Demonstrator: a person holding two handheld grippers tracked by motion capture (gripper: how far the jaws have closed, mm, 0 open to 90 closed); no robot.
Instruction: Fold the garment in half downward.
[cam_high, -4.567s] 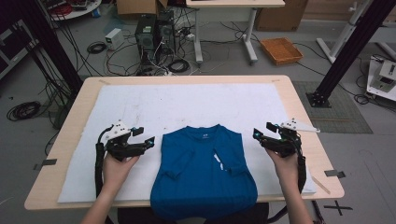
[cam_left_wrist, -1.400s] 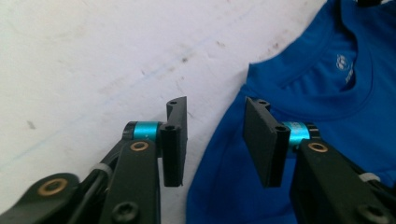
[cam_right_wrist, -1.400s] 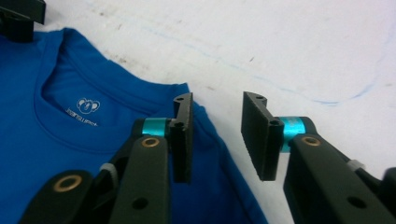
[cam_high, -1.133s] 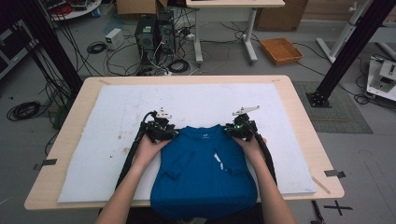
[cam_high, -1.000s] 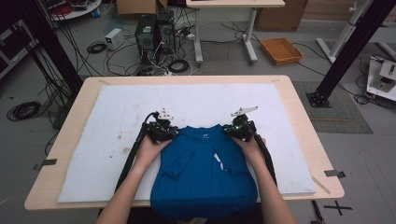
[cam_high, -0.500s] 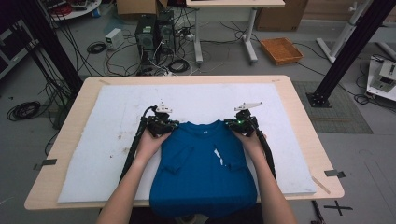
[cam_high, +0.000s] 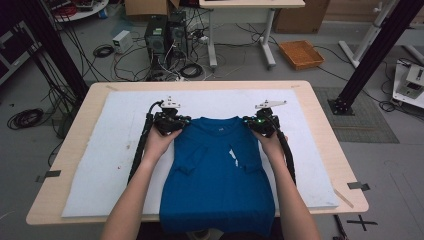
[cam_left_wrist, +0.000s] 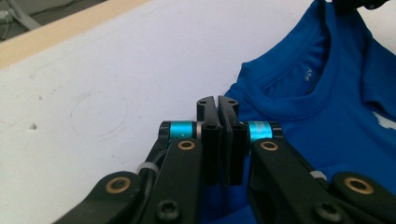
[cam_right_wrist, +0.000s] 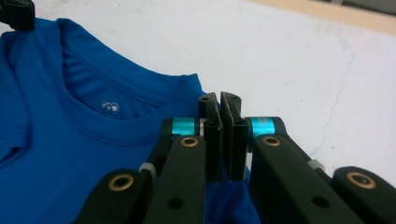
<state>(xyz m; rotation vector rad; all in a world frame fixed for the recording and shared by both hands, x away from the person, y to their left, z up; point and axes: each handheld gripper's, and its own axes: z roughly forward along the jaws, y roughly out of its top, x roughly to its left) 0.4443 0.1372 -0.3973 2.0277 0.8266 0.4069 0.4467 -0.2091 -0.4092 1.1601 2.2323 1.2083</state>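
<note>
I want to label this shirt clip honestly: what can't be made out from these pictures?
- High view: the blue T-shirt's hem runs past the table's near edge and the picture's bottom edge.
- Left gripper view: the left gripper's own jaws hide the cloth pinched between them.
- Right gripper view: the right gripper likewise covers its grip point.
- Neck label print: too small to read.
- White mark on the chest: too small to identify.

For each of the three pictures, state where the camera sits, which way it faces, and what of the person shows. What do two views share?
High view: above the near table edge, facing forward and down; forearms, left gripper and right gripper at the blue shirt.
Left gripper view: rides its gripper, jaws shut, facing the collar.
Right gripper view: likewise.
Shared: shirt, white mat.
</note>
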